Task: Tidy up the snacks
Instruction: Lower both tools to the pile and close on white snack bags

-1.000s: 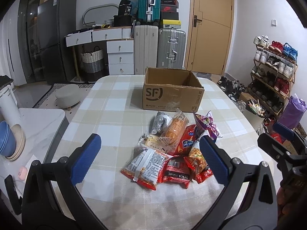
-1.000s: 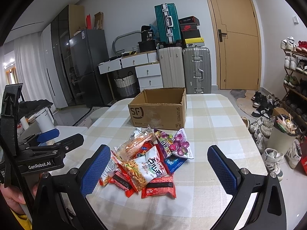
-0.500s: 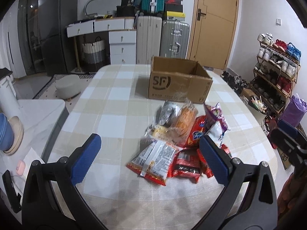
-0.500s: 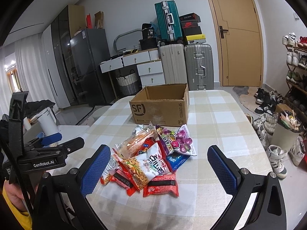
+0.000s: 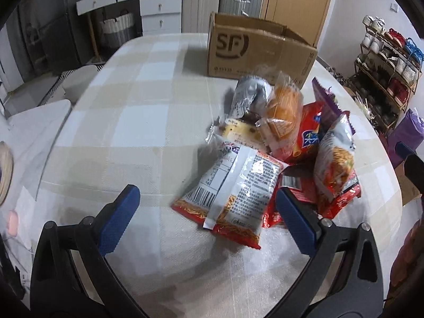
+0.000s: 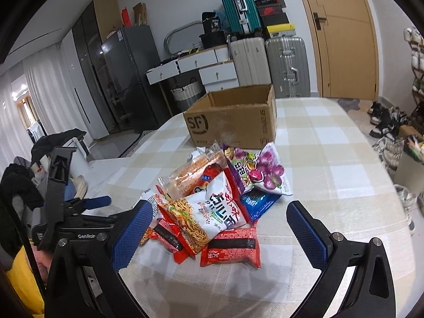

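A heap of snack packets (image 5: 278,145) (image 6: 220,198) lies on the checked table (image 5: 132,122), in front of an open cardboard box (image 5: 254,50) (image 6: 233,122) marked SF. My left gripper (image 5: 209,220) is open, low over the table, and a white-and-red noodle packet (image 5: 235,193) lies between its blue pads and just beyond them. My right gripper (image 6: 220,230) is open too, and its pads flank a red packet (image 6: 230,246) and a white noodle packet (image 6: 209,212) at the near edge of the heap. Neither holds anything.
The left gripper's body (image 6: 66,212) shows at the left of the right wrist view. Drawers (image 6: 201,66), suitcases (image 6: 267,61) and a fridge (image 6: 124,79) stand beyond the table. A shoe rack (image 5: 387,61) stands on the right. A white counter (image 5: 23,143) borders the table's left side.
Both grippers have moved forward and down toward the snack heap; the left one dropped most, so the packets now loom large between its pads. Both stayed open.
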A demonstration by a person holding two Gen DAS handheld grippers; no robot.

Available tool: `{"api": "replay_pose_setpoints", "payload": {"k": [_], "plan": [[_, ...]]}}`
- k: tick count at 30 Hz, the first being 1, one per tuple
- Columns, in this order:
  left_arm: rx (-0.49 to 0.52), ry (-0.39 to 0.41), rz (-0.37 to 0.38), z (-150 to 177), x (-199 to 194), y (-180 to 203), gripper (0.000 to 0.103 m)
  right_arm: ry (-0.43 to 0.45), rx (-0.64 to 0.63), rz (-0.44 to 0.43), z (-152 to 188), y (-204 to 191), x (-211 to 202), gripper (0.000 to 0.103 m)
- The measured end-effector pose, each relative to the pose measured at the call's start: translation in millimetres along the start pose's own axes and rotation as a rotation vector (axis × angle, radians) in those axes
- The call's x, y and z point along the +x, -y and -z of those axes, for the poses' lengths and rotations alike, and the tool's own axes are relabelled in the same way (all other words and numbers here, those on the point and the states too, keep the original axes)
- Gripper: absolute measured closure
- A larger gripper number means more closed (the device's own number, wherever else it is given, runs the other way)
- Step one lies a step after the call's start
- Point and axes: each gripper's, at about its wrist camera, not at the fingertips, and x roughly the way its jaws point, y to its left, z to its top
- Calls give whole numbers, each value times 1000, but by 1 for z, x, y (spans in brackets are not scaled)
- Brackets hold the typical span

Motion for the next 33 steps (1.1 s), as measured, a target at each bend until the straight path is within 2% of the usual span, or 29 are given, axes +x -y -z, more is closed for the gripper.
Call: {"api": "replay_pose_setpoints", "payload": {"k": [3, 6, 9, 11, 13, 14, 16, 19, 27, 33], "plan": [[17, -16, 14, -3, 14, 0, 1, -24, 22, -16, 2, 10, 14, 0], [25, -33, 58, -3, 24, 0, 6, -43, 37, -30, 3, 18, 25, 0], [38, -47, 95, -3, 27, 2, 14, -54, 44, -33, 4, 21, 32, 0], [53, -51, 116, -1, 29, 6, 27, -64, 47, -37, 4, 22, 37, 0], [72, -57, 117, 1, 28, 10, 32, -70, 49, -40, 4, 23, 43, 0], [83, -50, 113, 1, 28, 11, 39, -73, 50, -42, 4, 24, 45, 0], [96, -46, 114, 1, 27, 11, 45, -79, 49, -53, 4, 23, 48, 0], [87, -39, 143, 2, 24, 7, 54, -88, 32, -73, 5, 19, 51, 0], [67, -29, 167, 6, 19, -1, 56, -113, -10, -122, 7, 0, 56, 0], [40, -22, 180, 11, 13, -11, 56, -165, -17, -134, 5, -7, 76, 0]]}}
